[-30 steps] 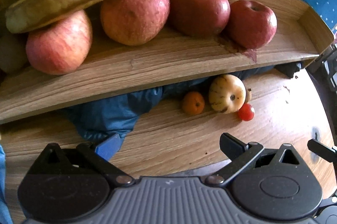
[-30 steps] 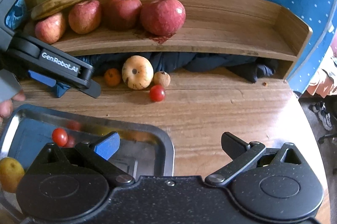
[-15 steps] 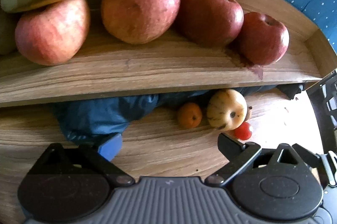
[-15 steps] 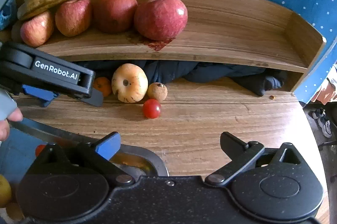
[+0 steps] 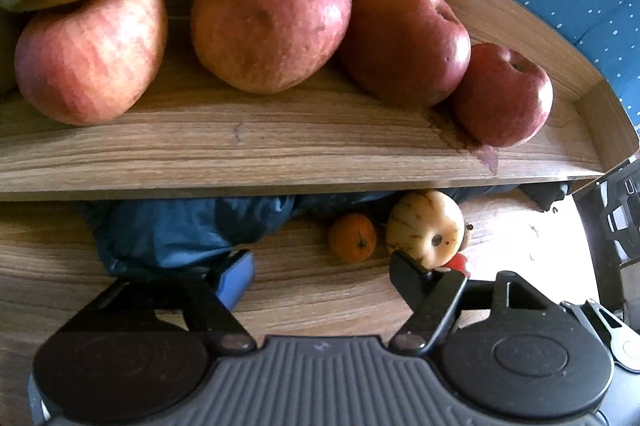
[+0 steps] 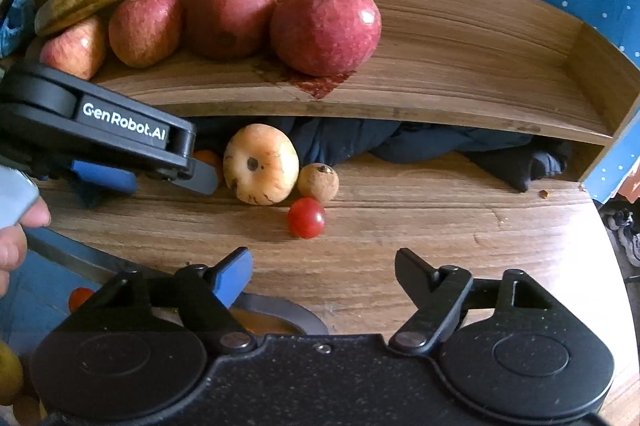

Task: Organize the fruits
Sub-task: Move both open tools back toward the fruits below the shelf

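On the far left of the right wrist view, a person's hand [image 6: 16, 242] is gripping the handle of the left gripper [image 6: 168, 177], which is reaching in low over the tabletop [image 6: 400, 226] toward the small orange fruit [image 5: 353, 237] lying just under the front edge of the wooden shelf [image 5: 280, 153]. Its jaws have just been closing but are standing apart with nothing between them — in its own view the orange is sitting beyond the tips and to the right of the gap's middle. That fruit looks light, round and a little soft-skinned, so it is likely to roll; a gentle pinch across its widest part should do.

Next to it, touching or nearly so, a pale yellow round fruit [image 6: 261, 165] with a dark calyx is resting, bigger and probably firm. A small brown fruit [image 6: 318, 181] is sitting just beside that, and a cherry tomato [image 6: 306, 218] is lying in front — smooth, slippery and easily crushed.

The right gripper [image 6: 324, 270] is hanging tilted downward, the tomato ahead of the gap. Its jaws have likewise been narrowing and are spread, holding nothing. Beneath it, the rim of a metal tray [image 6: 288, 310] is showing.
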`<state>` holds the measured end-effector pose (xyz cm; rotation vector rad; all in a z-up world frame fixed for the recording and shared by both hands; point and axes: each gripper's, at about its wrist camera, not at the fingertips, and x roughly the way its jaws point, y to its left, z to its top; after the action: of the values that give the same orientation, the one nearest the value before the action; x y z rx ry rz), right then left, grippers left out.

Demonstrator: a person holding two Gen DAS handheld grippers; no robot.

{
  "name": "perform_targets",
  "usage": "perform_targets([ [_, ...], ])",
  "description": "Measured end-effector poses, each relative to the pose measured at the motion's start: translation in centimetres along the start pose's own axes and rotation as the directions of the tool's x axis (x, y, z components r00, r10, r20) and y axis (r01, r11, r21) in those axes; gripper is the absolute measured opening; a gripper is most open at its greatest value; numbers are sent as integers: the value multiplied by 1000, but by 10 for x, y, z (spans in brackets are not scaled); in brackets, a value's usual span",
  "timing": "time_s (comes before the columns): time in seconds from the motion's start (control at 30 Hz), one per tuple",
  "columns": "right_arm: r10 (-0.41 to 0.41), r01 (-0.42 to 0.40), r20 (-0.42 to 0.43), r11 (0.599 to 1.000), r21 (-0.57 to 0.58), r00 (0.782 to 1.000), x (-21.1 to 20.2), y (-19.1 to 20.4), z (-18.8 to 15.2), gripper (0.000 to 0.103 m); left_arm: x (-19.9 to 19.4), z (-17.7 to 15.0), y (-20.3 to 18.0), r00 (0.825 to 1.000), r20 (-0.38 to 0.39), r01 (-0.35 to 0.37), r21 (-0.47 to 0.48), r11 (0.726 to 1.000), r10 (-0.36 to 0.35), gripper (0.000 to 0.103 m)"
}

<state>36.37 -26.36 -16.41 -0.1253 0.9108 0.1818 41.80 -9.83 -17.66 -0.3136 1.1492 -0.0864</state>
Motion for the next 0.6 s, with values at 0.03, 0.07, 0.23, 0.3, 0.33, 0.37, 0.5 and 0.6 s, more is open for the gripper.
perform_targets([
  [0.03, 4, -4, 1, 1000, 2, 1000, 1, 0, 1, 76, 1, 0, -1, 1000, 2, 4, 2, 1000, -4, 75],
  [0.07, 9, -9, 2, 1000, 3, 1000, 2, 0, 1, 72, 2, 1, -1, 1000, 3, 8, 3, 1000, -8, 74],
  [0.23, 38, -38, 8, 999, 6, 999, 8, -1, 5, 62, 4, 3, -6, 1000, 8, 30, 5, 1000, -30, 65],
  [0.3, 48, -48, 10, 999, 9, 999, 11, -2, 7, 56, 4, 3, -6, 999, 11, 33, 6, 999, -33, 62],
  [0.33, 52, -52, 12, 999, 10, 999, 12, -2, 8, 54, 1, 4, -8, 999, 13, 33, 5, 999, -33, 60],
  [0.37, 55, -55, 14, 998, 11, 998, 12, -2, 9, 51, 1, 5, -8, 999, 14, 34, 4, 999, -34, 58],
  [0.5, 60, -61, 18, 998, 15, 998, 17, -1, 13, 43, 3, 8, -9, 999, 18, 34, -1, 999, -34, 50],
  [0.6, 66, -67, 17, 998, 19, 998, 19, -2, 14, 37, 4, 10, -7, 999, 18, 43, -7, 999, -42, 44],
])
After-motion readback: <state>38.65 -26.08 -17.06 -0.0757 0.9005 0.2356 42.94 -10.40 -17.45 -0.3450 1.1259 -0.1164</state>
